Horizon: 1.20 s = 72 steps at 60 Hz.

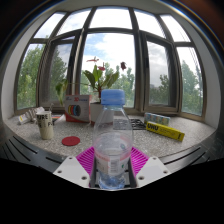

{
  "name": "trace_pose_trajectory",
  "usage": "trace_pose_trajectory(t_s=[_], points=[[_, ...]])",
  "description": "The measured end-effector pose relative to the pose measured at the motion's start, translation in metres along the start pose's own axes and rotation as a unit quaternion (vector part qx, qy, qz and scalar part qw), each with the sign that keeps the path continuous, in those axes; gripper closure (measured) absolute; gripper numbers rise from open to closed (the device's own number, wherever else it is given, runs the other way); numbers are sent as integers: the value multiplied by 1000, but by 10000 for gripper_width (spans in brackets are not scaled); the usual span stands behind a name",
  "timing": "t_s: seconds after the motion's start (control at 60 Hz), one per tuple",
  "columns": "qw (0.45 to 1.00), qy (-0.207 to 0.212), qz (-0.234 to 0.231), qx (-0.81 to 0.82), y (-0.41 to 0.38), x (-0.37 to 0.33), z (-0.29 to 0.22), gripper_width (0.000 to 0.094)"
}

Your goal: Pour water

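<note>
Water bottle [112, 140], label unreadable, clamped upright in hand-held gripper [111, 163].

Potted plant [98, 78], yellow box [165, 129], red coaster [70, 141]

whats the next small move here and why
Probably lift the bottle straight up a little. It stands upright between the gripper's pink pads, which look closed on it, blue cap still on, and the cups sit away across the table.
</note>
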<state>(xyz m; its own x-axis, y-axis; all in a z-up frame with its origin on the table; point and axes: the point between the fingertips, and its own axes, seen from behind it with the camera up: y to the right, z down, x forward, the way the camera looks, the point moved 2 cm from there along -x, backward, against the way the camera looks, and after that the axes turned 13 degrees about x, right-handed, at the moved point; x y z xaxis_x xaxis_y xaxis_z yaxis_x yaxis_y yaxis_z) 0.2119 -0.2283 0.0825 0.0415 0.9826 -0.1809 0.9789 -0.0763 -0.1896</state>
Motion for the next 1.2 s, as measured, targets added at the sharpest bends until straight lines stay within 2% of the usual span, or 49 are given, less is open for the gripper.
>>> trace_pose_trajectory(t_s=[0.067,0.15,0.267,0.367,0.467,0.617,0.7,0.8,0.9,0.983,1.083,1.2], points=[[1000,7,16,8,1,2,-1,558],[999,8,31,6,3,2,-2,620],[998,15,66,-6,3,1,-6,626],[993,31,111,-22,6,-6,-30,625],[983,58,166,-59,8,-9,-75,626],[942,117,260,-179,-2,-8,-169,627],[898,148,310,-276,-27,-2,-219,626],[826,176,340,-413,-73,7,-277,627],[730,203,337,-560,-137,33,-315,626],[637,217,310,-671,-194,55,-326,628],[541,216,255,-771,-247,93,-305,624],[437,196,185,-858,-276,135,-253,623]])
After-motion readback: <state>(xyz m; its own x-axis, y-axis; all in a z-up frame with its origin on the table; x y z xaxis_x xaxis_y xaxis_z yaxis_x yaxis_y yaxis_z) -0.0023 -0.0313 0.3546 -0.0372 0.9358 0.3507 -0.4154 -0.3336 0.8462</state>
